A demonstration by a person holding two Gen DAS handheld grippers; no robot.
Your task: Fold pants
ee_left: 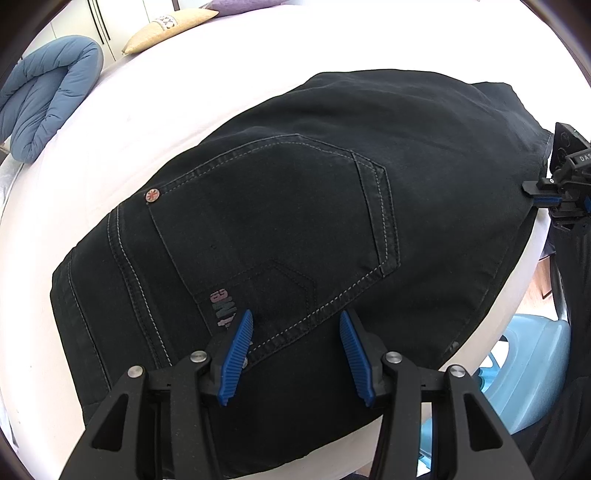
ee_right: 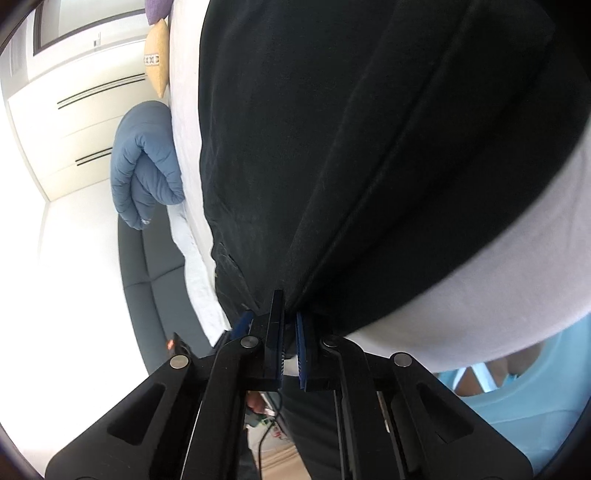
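Observation:
Black pants (ee_left: pixel 295 184) lie folded on the white bed (ee_left: pixel 110 129), back pocket and its white stitching facing up. My left gripper (ee_left: pixel 296 315) hovers over the pocket's lower corner, its blue pads apart and no fabric pinched between them. At the bed's right edge my right gripper (ee_left: pixel 554 199) meets the pants' edge. The right wrist view shows that gripper (ee_right: pixel 290 310) shut on the edge of the black pants (ee_right: pixel 332 147), where a seam runs down into its closed pads. The rest of the pants spreads away across the white bed (ee_right: pixel 517 258).
A folded blue duvet (ee_left: pixel 48 99) lies at the bed's far left, with a beige pillow (ee_left: pixel 170 27) and a purple cushion (ee_left: pixel 240 5) behind it. A light blue plastic object (ee_left: pixel 528 373) stands beside the bed's near right edge. A dark grey bench (ee_right: pixel 147 258) and white cupboards (ee_right: pixel 74 92) lie beyond.

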